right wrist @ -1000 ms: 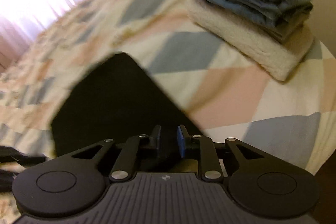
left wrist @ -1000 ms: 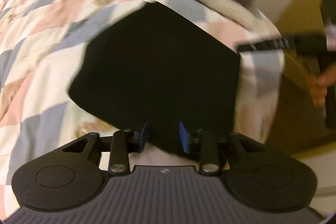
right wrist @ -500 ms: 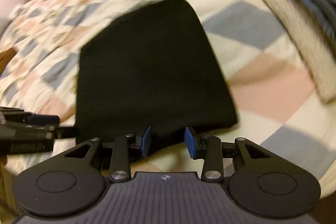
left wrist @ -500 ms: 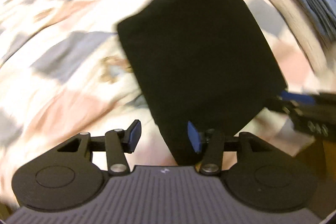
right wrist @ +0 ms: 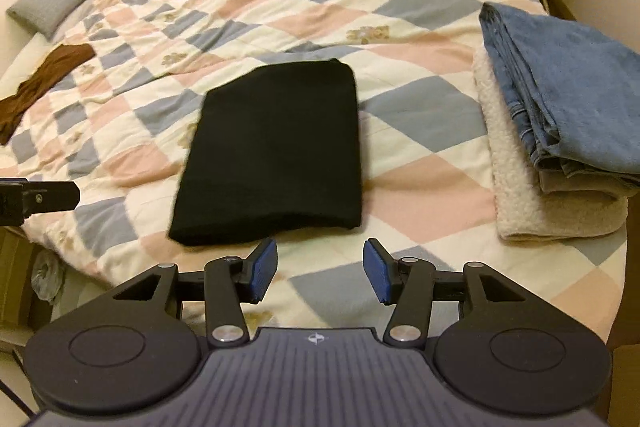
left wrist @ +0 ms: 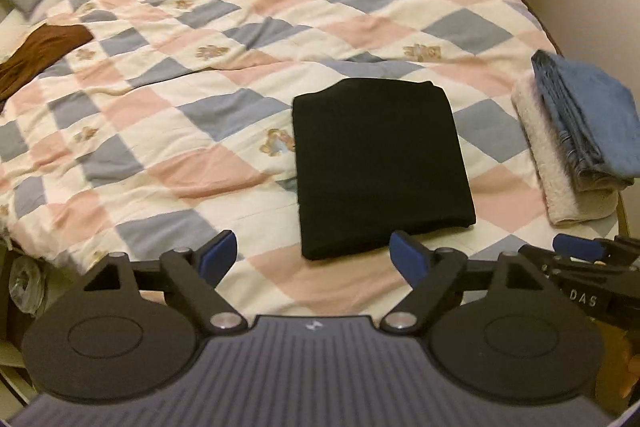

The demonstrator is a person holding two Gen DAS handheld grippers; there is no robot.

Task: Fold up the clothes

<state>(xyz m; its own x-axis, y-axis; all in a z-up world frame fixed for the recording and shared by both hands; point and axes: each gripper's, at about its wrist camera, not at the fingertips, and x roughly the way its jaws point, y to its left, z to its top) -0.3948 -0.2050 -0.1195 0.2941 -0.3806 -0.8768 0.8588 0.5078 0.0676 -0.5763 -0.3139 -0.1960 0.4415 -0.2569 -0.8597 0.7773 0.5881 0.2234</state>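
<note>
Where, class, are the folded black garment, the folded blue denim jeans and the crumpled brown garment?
Folded black garment (left wrist: 380, 163): left wrist view, centre of its top face.
Folded blue denim jeans (right wrist: 568, 83): right wrist view, top layer.
Crumpled brown garment (left wrist: 40, 51): left wrist view, its middle.

A second ago both grippers were low and close over the black cloth (left wrist: 380, 167), with their blue pads almost together at its near edge. Now the left gripper (left wrist: 316, 257) and the right gripper (right wrist: 318, 275) have pulled back and up. Their pads are wide apart and hold nothing. The cloth now sits small in the middle of each frame, flat and square. The far bed (left wrist: 280, 7) has come into view.
</note>
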